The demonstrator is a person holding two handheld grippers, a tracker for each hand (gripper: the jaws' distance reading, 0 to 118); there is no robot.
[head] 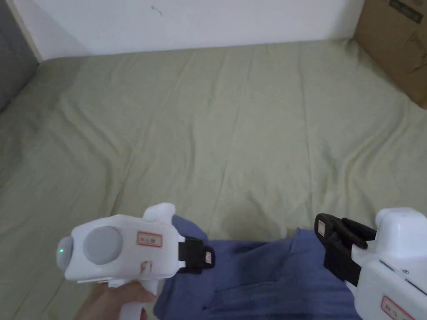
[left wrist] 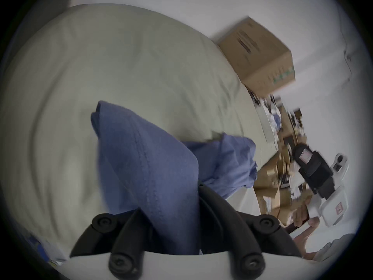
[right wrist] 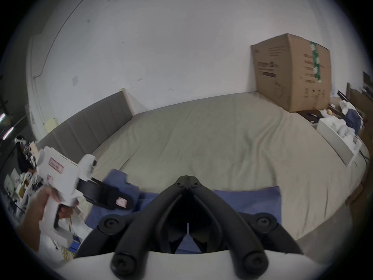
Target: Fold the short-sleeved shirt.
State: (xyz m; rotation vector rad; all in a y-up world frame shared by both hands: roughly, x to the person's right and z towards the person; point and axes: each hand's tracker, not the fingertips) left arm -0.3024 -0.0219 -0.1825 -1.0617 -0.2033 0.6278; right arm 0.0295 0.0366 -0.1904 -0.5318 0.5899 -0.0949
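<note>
We stand at the near edge of a bed covered with a wrinkled pale green sheet point(head: 233, 125). A soft blue short-sleeved shirt point(head: 267, 283) lies bunched at that near edge, close to us, with most of the bed beyond it bare.

Our left gripper point(head: 204, 258), white-bodied with black jaws, sits over the shirt's left side. In the left gripper view, a thick fold of the blue cloth point(left wrist: 153, 175), with a stitched seam running along it, rises between the black jaws, which press on it from both sides, so this gripper has the shirt pinched.

Our right gripper point(right wrist: 187, 178) hovers above the shirt's right side. In the right gripper view its jaw tips meet with nothing between them, and the blue cloth point(right wrist: 248, 201) lies flat below; it holds nothing.

A large brown cardboard box point(right wrist: 290, 72) stands at the far right corner of the bed, well apart from the shirt.

We judge the task to be at its start: the shirt looks crumpled, not spread flat, and no tidy fold shows. Spreading it out and every fold appear to remain.
</note>
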